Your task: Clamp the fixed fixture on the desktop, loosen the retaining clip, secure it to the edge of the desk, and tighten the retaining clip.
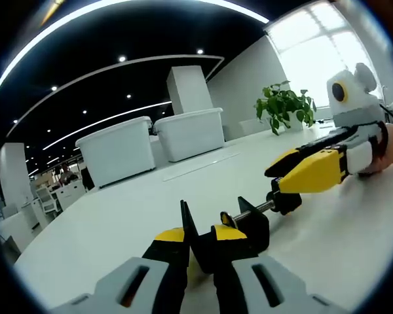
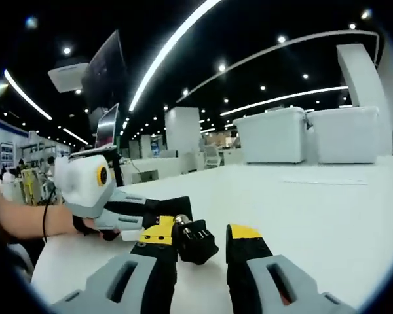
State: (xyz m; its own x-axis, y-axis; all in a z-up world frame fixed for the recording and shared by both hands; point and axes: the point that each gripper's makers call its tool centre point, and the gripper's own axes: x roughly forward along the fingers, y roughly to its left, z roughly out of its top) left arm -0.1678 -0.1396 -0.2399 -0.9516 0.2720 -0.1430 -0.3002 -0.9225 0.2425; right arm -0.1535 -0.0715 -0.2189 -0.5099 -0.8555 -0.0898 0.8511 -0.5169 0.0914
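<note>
My left gripper has its jaws pinched on the black clamp fixture on the white desk. My right gripper sits jaws apart around the clamp's screw knob; whether they touch it I can't tell.

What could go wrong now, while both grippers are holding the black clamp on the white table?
1. The left gripper pinches only the clamp body's edge; it may slip when the screw turns.
2. The right gripper sits around the knob loosely, so it may miss it.
</note>
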